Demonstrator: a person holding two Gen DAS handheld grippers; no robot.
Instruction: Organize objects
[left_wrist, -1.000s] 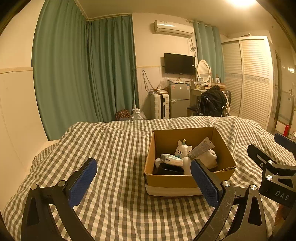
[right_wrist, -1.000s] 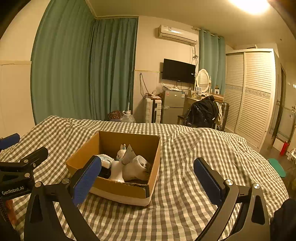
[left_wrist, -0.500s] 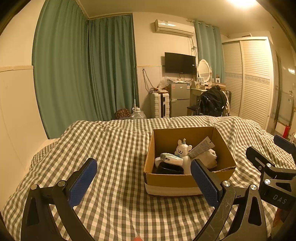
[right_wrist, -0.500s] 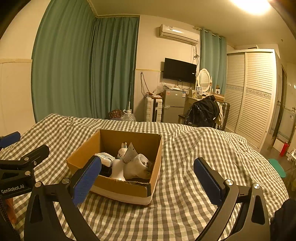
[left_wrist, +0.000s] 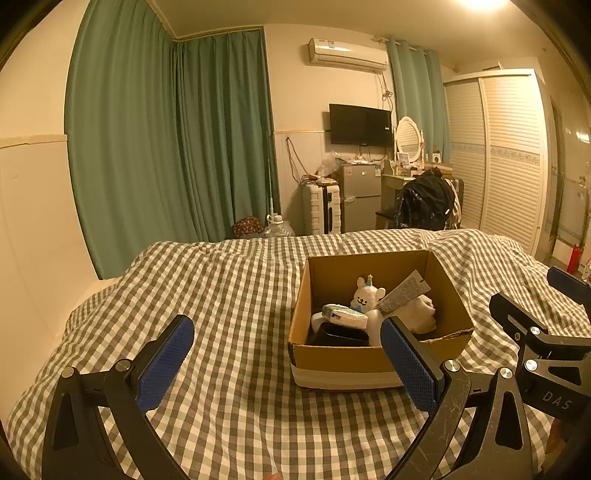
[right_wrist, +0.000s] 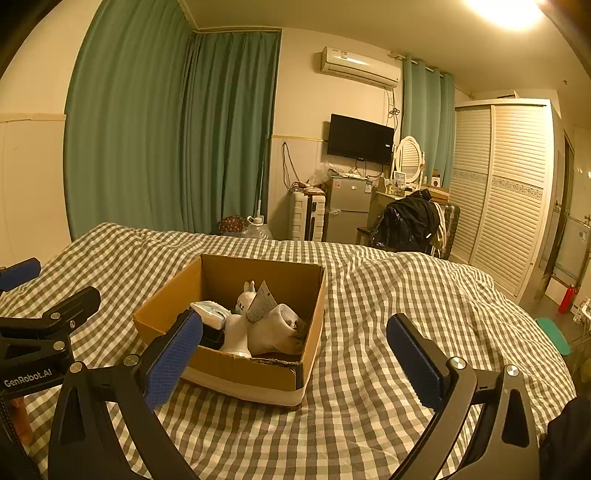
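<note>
An open cardboard box (left_wrist: 347, 363) (right_wrist: 242, 371) stands on the checked bed. Inside lie a white plush toy (left_wrist: 365, 295) (right_wrist: 245, 295) with a paper tag (left_wrist: 404, 290), a tissue pack (left_wrist: 343, 315) (right_wrist: 210, 312), a black item (left_wrist: 341, 336) and a white sock-like bundle (right_wrist: 275, 334). My left gripper (left_wrist: 286, 356) is open and empty, just in front of the box and to its left. My right gripper (right_wrist: 295, 352) is open and empty, in front of the box's right side. Each gripper shows at the edge of the other's view.
The grey-and-white checked bedcover (left_wrist: 221, 295) spreads all around the box. Beyond the bed are green curtains (left_wrist: 166, 147), a suitcase (left_wrist: 321, 210), a small fridge (left_wrist: 360, 195), a chair with a black jacket (left_wrist: 424, 201) and a louvred wardrobe (left_wrist: 509, 155).
Both grippers have drawn back and tilted slightly, so the box sits a little lower in the views. Both stay open and empty.
</note>
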